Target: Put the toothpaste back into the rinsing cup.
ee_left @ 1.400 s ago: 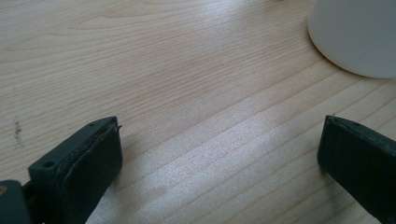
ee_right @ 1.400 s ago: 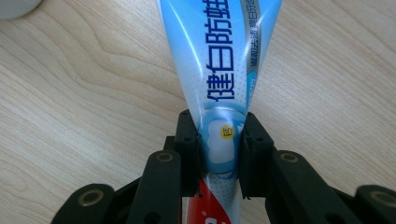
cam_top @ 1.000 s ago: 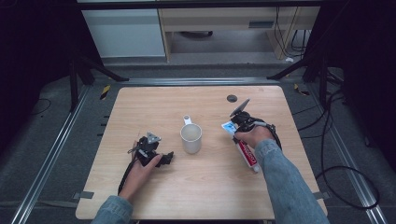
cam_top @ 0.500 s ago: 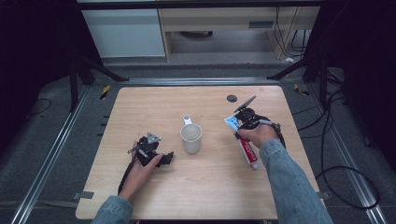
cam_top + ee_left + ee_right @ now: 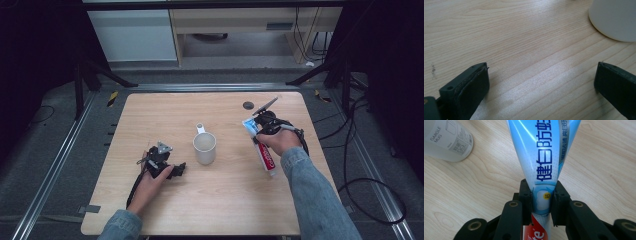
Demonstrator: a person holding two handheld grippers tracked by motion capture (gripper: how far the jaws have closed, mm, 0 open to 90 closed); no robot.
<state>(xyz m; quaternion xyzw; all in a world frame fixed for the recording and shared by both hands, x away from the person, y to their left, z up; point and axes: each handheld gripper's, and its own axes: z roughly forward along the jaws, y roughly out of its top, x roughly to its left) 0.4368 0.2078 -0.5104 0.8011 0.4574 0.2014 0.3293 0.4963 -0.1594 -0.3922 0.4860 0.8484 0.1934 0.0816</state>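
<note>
The right gripper [image 5: 541, 202] pinches a toothpaste tube [image 5: 541, 152] between its pads, holding it just above the desk [image 5: 150, 115] on the right side, well apart from the white mug [image 5: 204, 147] standing in the middle. The left gripper [image 5: 172, 170] rests on the desk near the mug, its jaws spread wide with nothing between them.

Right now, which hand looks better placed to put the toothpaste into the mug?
The right: its tool is clamped on the toothpaste tube beside the mug. The left tool rests open on the table.
</note>
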